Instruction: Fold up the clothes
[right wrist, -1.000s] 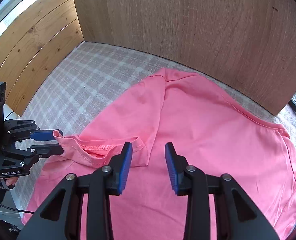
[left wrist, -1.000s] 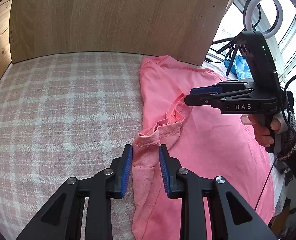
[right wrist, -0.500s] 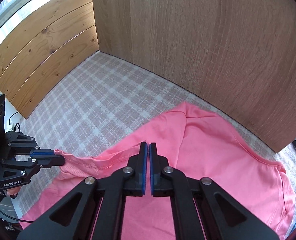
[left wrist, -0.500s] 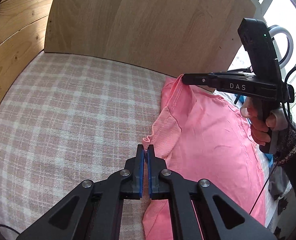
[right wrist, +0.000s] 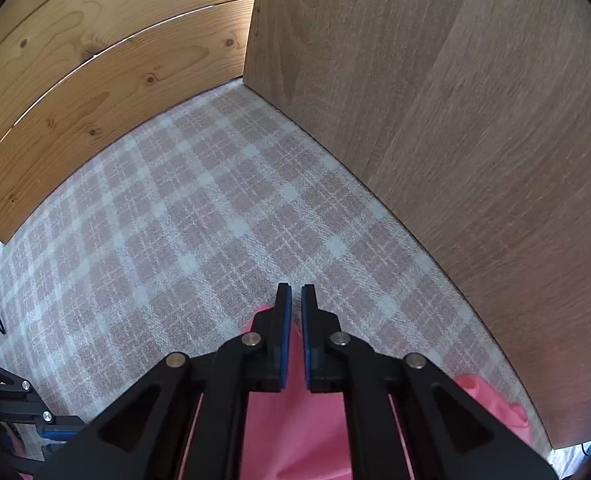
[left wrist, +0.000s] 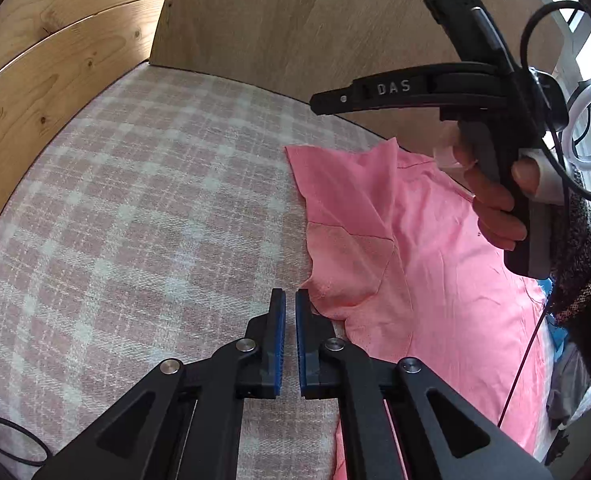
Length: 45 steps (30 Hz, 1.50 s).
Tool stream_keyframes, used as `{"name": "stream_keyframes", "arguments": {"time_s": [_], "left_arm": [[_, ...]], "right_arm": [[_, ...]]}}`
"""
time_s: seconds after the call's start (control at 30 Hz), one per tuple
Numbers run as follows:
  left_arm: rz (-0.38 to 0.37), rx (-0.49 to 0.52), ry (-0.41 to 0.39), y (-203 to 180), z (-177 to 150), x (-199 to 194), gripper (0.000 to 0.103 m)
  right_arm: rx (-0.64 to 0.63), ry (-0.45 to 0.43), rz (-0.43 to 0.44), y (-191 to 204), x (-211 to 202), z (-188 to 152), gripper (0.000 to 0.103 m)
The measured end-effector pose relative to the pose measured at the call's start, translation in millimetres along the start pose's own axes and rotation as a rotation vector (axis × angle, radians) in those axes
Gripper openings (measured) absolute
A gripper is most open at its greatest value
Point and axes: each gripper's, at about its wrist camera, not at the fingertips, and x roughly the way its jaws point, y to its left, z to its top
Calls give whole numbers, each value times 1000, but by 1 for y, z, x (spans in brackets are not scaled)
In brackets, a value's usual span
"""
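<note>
The checked bedcover fills most of both views, bounded at the back by an upright wooden panel and plank boards to its side. On the cover, toward the panel's window end, lies the pink T-shirt, its body spread fairly flat; a sleeve is turned inward over it so its paler underside faces up, and a small corner of cloth stands up near the panel. That one sleeve fold looks to be the only step made: the rest of the garment is unfolded, so by my reckoning the other sleeve and the lengthwise and crosswise folds remain. The right gripper, held in a hand in a dark knit sleeve, hangs above the shirt's edge nearest the panel; its own camera shows the jaws drawn nearly together with only a thin slit between and nothing pinched, pink cloth lying beneath them. The left gripper sits just beside the folded sleeve's outer edge, its blue pads likewise almost touching and bare, one finger's outer side against the cloth.
</note>
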Motion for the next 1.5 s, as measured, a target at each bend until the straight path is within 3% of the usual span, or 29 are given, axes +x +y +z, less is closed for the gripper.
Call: {"name": "stream_keyframes", "arguments": {"time_s": [0.13, 0.27, 0.3, 0.33, 0.47, 0.6, 0.7, 0.83, 0.93, 1.0, 1.13, 1.3, 1.5], "left_arm": [[-11, 19, -35, 8, 7, -33, 4], [-63, 90, -52, -2, 10, -73, 4], [-80, 110, -52, -7, 11, -81, 4], [-89, 129, -55, -14, 11, -89, 4], [-137, 215, -54, -58, 4, -106, 4], [-201, 308, -14, -132, -26, -100, 4], [-248, 376, 37, -197, -57, -87, 4], [-268, 451, 84, -288, -96, -54, 4], [-288, 429, 128, -340, -115, -25, 8], [-260, 409, 166, -365, -128, -2, 8], [-195, 377, 238, -388, -154, 33, 7], [-162, 285, 274, -385, -169, 55, 7], [-157, 289, 279, -386, -186, 63, 7]], "right_arm": [[127, -130, 61, -33, -77, -13, 11], [258, -288, 133, -74, -202, -70, 14], [284, -324, 135, -78, -238, -83, 21], [312, -357, 119, -80, -273, -99, 28], [454, -473, 25, -101, -402, -170, 37], [574, -469, -149, -130, -468, -255, 41], [647, -400, -219, -162, -469, -310, 41], [698, -240, -288, -215, -430, -369, 41], [673, -112, -235, -255, -380, -392, 31], [584, -38, -247, -271, -345, -398, 31], [437, 53, -207, -297, -291, -400, 31], [352, 103, -155, -317, -253, -395, 31], [452, 50, 31, -339, -253, -403, 33]]}}
